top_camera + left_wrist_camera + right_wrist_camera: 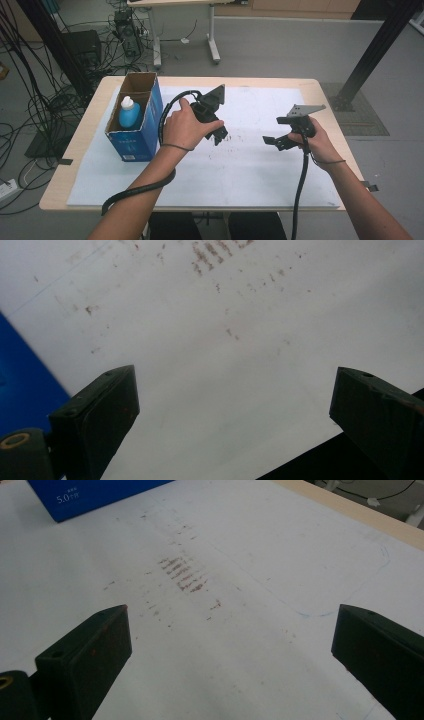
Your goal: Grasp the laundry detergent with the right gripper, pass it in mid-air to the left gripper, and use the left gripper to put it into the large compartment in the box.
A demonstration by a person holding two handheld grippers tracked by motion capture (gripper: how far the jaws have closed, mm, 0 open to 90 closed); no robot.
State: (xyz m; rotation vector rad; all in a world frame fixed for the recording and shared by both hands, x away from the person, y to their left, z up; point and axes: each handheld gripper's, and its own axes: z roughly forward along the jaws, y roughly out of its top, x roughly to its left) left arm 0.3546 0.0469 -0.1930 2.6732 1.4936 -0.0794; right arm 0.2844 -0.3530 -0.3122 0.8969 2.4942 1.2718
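Bottle (129, 113), blue with white cap: upright in open blue box (134, 142), table's left. Left gripper (218, 132) just beside box, jaws spread, empty. Right gripper (274, 142) likewise, apparently idle. Advice: descend vertically over cap, clearing cardboard flaps.

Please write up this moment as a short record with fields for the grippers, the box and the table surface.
left gripper: open, empty, over the white sheet just right of the box
right gripper: open, empty, over the sheet's right half
box: blue cardboard, top open, at the table's left
bottle: blue with white cap, upright inside the box
white sheet: covers the table, brownish scuff marks near the middle
table: light wood
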